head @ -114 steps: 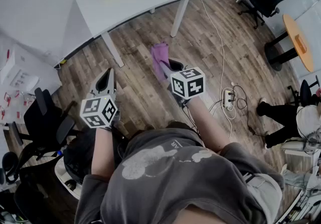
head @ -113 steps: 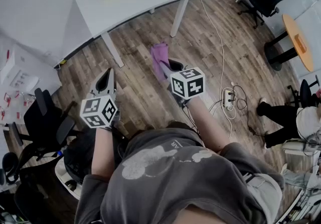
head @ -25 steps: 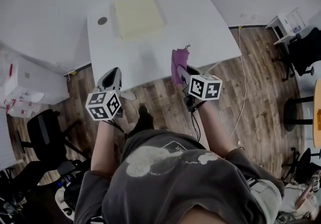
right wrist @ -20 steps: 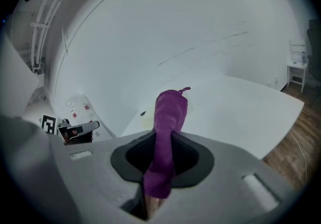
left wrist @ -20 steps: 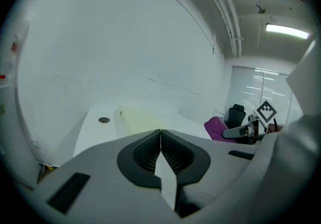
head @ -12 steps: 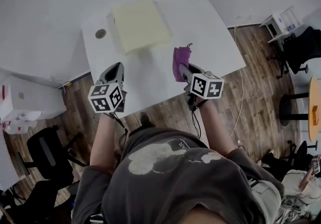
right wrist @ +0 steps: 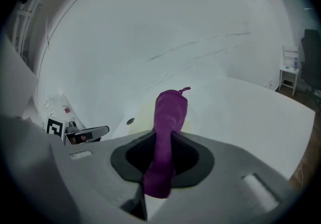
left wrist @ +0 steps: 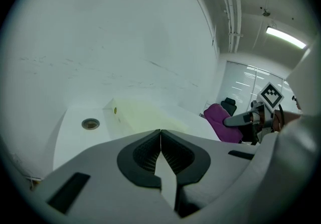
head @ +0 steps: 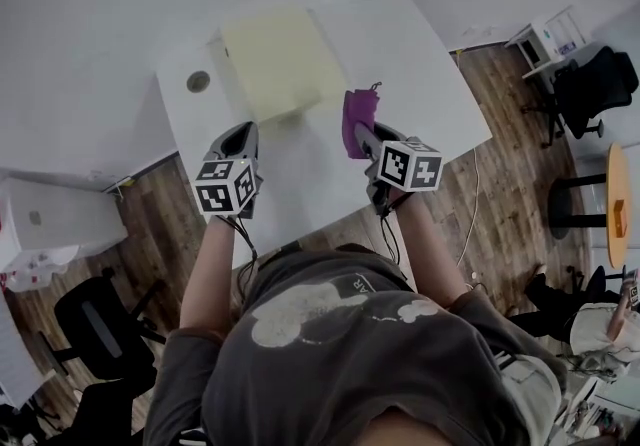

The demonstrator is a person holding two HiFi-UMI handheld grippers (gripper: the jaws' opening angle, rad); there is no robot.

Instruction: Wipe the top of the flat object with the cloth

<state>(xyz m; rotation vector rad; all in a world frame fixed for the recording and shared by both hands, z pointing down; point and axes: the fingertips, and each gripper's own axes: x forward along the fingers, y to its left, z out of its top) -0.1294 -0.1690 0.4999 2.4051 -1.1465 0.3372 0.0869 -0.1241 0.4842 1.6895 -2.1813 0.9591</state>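
A pale yellow flat pad (head: 282,62) lies on the white table (head: 420,64), toward its far left; in the left gripper view the pad (left wrist: 145,116) sits just past the jaws. My right gripper (head: 357,132) is shut on a purple cloth (head: 357,112), held above the table to the right of the pad. In the right gripper view the cloth (right wrist: 168,117) stands up out of the jaws of the right gripper (right wrist: 165,155). My left gripper (head: 237,139) hovers over the table's near left part, shut with nothing in it; its jaws meet in the left gripper view (left wrist: 160,142).
A round grommet hole (head: 198,81) sits in the table left of the pad. Black office chairs stand at the right (head: 590,84) and lower left (head: 95,319). A small white side table (head: 545,34) is at the right, on wood flooring (head: 500,164).
I have walked from the open floor up to the white table. Both grippers now hang over the tabletop, and the pad has come much closer. The right gripper still holds the cloth.
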